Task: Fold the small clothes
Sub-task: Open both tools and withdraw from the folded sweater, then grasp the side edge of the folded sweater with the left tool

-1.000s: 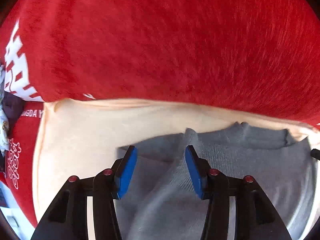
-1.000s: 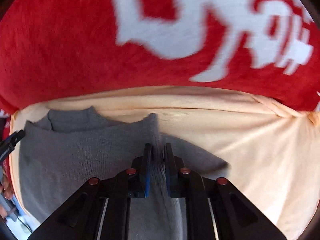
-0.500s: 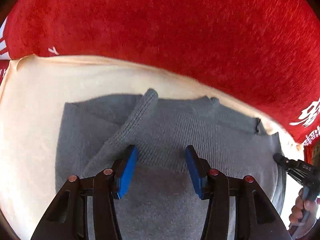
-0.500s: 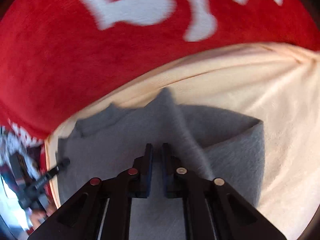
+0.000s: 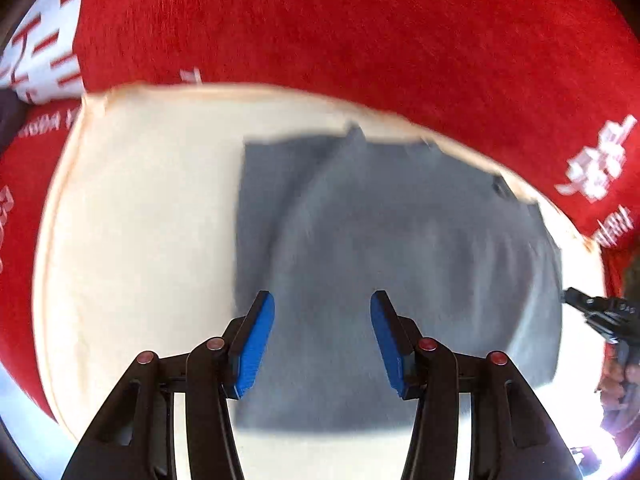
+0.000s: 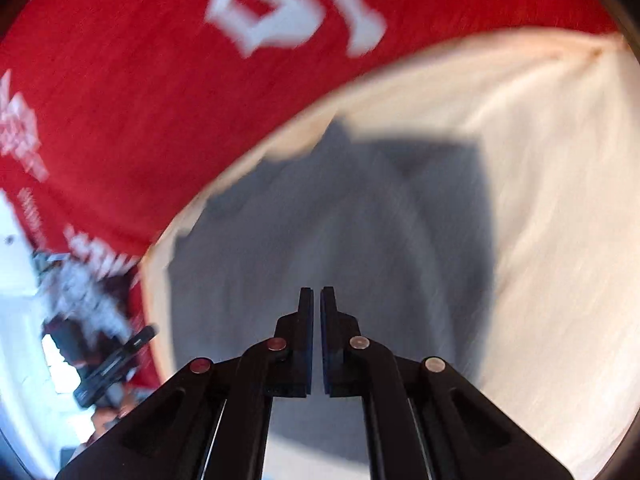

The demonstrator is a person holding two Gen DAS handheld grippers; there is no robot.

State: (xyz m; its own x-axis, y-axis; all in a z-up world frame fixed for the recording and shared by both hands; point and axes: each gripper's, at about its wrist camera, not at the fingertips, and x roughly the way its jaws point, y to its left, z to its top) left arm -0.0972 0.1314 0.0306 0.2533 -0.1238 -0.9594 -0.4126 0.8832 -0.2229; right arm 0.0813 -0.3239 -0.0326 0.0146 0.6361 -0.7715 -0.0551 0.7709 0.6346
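A grey knit (image 5: 400, 248) lies on a cream cloth (image 5: 140, 220), itself spread over a red blanket (image 5: 360, 32) with white lettering. One sleeve is folded across its body as a diagonal band running up toward the collar edge. The left gripper (image 5: 322, 334) hovers over the knit's lower half, its blue pads spread wide with nothing between them. The right gripper (image 6: 317, 312) hangs over the same garment with its jaws drawn nearly together — no cloth shows in the slit, though blur makes it hard to be sure. The knit looks light, soft and limp, thick enough to hold a crease loosely, and likely to drag rather than slide on the cloth. A good hold is probably a pinch at the bottom hem corners or the outer edges, lifting both layers together so the folded sleeve does not slip out.
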